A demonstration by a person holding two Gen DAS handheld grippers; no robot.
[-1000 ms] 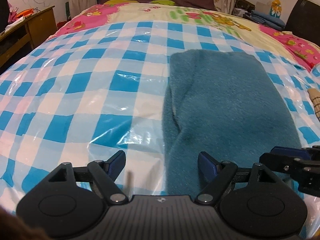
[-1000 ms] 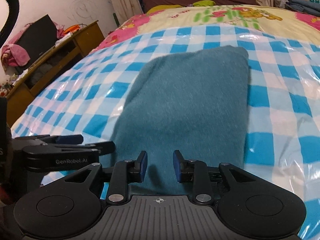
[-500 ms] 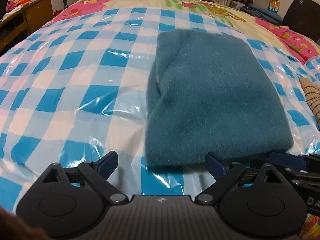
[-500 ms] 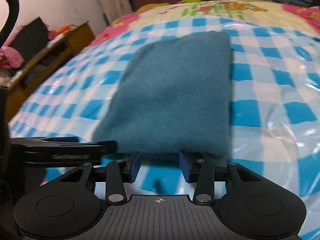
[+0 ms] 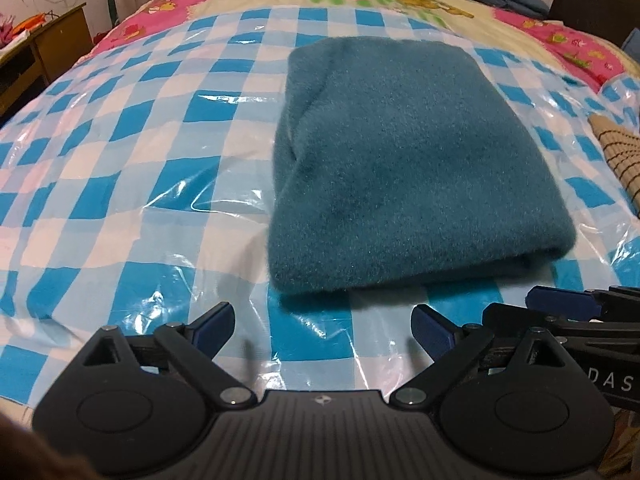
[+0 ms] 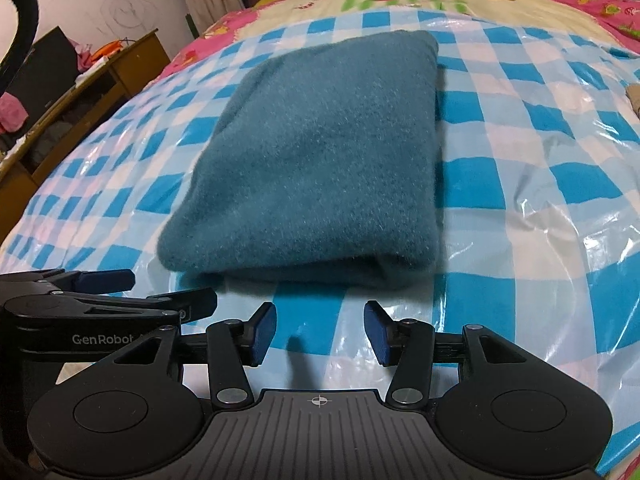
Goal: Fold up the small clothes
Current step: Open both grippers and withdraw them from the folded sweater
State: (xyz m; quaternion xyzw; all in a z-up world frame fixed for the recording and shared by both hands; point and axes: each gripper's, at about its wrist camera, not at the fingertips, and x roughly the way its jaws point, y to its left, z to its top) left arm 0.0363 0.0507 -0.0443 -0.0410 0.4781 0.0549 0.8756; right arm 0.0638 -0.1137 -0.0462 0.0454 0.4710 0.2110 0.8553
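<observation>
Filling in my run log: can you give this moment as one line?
teal garment: folded, flat on checked plastic sheet | left hand-held gripper: open, empty, short of garment | right hand-held gripper: just opening, empty

A striped cloth (image 5: 618, 156) is cut off by the left wrist view's right edge

My left gripper (image 5: 322, 328) is matte black, with two round discs at the lower corners of the frame, a ribbed grey plate between them and silver pivot screws on the linkage arms. Its fingertips (image 5: 212, 326) carry dark blue pads. My right gripper (image 6: 320, 334) looks the same; at that frame's left edge, white "GenRobot" lettering marks the other unit's side.
</observation>
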